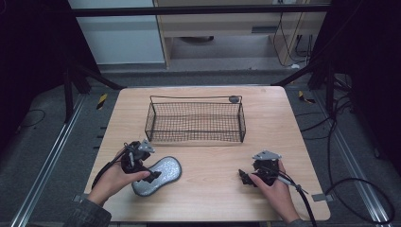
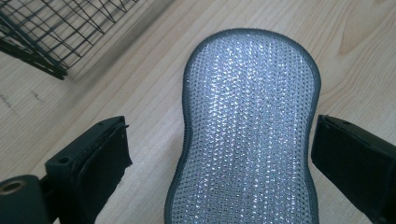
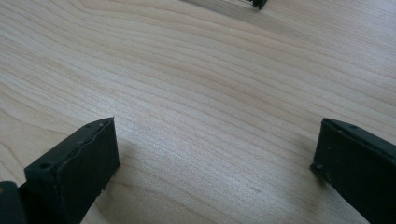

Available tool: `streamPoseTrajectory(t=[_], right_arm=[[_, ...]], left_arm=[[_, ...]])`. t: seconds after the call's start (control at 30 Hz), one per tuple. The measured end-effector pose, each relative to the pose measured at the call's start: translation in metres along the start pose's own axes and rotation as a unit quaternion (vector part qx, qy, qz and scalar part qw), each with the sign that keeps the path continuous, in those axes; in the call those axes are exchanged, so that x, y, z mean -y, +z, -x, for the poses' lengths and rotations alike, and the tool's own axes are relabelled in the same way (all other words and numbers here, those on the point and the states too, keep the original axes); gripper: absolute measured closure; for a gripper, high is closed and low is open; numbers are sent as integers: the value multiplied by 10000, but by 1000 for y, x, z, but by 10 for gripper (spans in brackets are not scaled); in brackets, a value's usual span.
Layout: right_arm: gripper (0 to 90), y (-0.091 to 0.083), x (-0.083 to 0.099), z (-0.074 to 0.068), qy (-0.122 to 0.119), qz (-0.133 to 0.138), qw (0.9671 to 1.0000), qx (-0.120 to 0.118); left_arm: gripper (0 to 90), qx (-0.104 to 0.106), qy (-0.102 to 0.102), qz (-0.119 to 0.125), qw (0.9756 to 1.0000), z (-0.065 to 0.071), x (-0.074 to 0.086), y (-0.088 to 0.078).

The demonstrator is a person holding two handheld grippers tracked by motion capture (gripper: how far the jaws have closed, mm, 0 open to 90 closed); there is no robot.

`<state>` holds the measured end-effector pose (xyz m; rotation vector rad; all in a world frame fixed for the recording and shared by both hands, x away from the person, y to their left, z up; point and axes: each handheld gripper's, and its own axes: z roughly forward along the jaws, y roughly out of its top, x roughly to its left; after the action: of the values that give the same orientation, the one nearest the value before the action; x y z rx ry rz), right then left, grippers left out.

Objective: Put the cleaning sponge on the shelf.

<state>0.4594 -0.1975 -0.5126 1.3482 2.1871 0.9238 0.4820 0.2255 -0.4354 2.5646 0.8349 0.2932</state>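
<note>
- Wooden table (image 1: 283,142) under the rig, wire basket (image 1: 196,120) at the far middle.
- Silver scrubbing pad (image 2: 247,130) lies flat at the near left: looks light, soft and bendy, best pinched across its narrow waist.
- Left gripper (image 1: 150,176) straddles it, jaws apart, not pressing.
- Right gripper (image 1: 243,177) waits wide open over bare wood.

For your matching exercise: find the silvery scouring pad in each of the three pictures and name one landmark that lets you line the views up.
High view: the scouring pad lies lower left of centre on the table, at the left gripper.
Left gripper view: it runs up the middle between the open jaws.
Right gripper view: not in it.
Shared landmark: the wire basket, its corner at the right gripper view's top edge.
</note>
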Motion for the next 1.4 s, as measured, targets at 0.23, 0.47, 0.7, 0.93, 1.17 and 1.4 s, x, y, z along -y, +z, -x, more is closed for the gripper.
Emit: streamPoseTrajectory(t=[0.23,0.47,0.7,0.93,1.17,1.4], right_arm=[[4,0,0,0,-4,-6,10000,1],[4,0,0,0,-12,-13,10000,-8],[4,0,0,0,-16,-15,10000,-12],[4,0,0,0,-24,-14,10000,-9],[4,0,0,0,-24,-17,10000,-11],[4,-1,0,0,-36,-16,10000,-23]], left_arm=[[36,142,246,-454,9986,6,-5,9],[39,210,374,-886,9951,8,-6,26],[37,213,301,-902,9952,9,-8,30],[37,239,286,-989,9944,11,-6,38],[27,326,294,-1023,9938,11,-5,45],[17,388,274,-1027,9936,10,-2,50]])
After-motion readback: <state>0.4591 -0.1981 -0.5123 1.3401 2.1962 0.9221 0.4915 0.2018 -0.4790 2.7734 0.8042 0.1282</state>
